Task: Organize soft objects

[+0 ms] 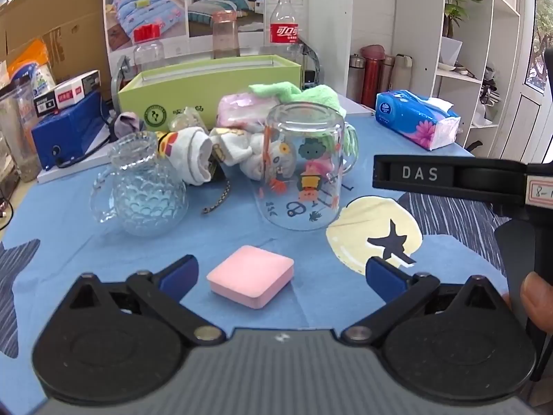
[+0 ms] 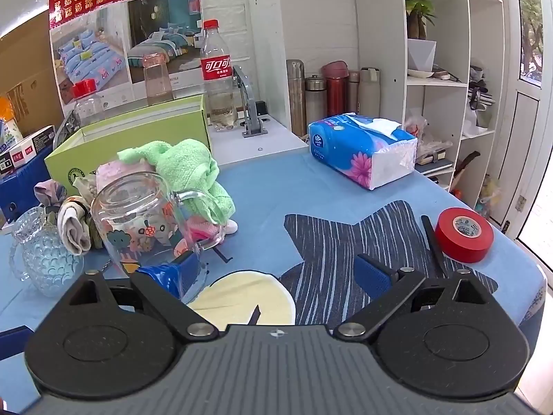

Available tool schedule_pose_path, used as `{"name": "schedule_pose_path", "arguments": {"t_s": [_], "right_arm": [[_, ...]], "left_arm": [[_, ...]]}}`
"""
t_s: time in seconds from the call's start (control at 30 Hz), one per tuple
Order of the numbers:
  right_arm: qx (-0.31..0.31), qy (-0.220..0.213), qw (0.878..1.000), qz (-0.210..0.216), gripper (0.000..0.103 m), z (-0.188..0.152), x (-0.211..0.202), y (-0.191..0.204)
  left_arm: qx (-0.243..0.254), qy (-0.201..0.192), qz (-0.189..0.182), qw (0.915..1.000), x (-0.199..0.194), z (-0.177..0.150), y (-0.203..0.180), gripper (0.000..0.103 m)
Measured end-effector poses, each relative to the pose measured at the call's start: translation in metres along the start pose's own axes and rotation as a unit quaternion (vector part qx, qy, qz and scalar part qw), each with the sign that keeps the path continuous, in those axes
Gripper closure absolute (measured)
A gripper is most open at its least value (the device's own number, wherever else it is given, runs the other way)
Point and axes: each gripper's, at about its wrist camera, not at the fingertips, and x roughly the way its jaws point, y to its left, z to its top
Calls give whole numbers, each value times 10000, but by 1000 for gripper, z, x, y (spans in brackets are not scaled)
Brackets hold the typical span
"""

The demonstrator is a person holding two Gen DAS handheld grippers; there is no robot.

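Jaws wide on both: left gripper [image 1: 281, 276] straddles pink sponge [image 1: 251, 280]; right gripper [image 2: 276, 273] hovers level.

Left gripper [image 1: 281, 276] low over tabletop [image 1: 214, 242], jaws spread wide, blue pads [image 1: 179, 276] well apart, nothing clamped between them. Right gripper [image 2: 276, 273] also low, pointing forward, jaws wide, blue pads [image 2: 373, 275] apart, nothing held. Seen from left wrist camera, right gripper's black body crosses in from right, just ahead of left one and higher. Person's fingertip [image 1: 537, 302] shows at right edge, curled on right gripper's handle. Rest of hands out of sight.
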Motion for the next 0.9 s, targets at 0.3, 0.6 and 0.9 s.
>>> {"name": "schedule_pose_path", "arguments": {"t_s": [0.3,0.6,0.9], "right_arm": [[-27,-6,10000,18,19,0,1,-3],[-46,-4,10000,35,19,-1,2,-2],[6,-32,10000,35,19,1,1,-2]], "left_arm": [[43,31,4,10000,0,0,-2,0],[1,49,-9,10000,0,0,0,0],[36,52,51,10000,0,5,3,0]]}}
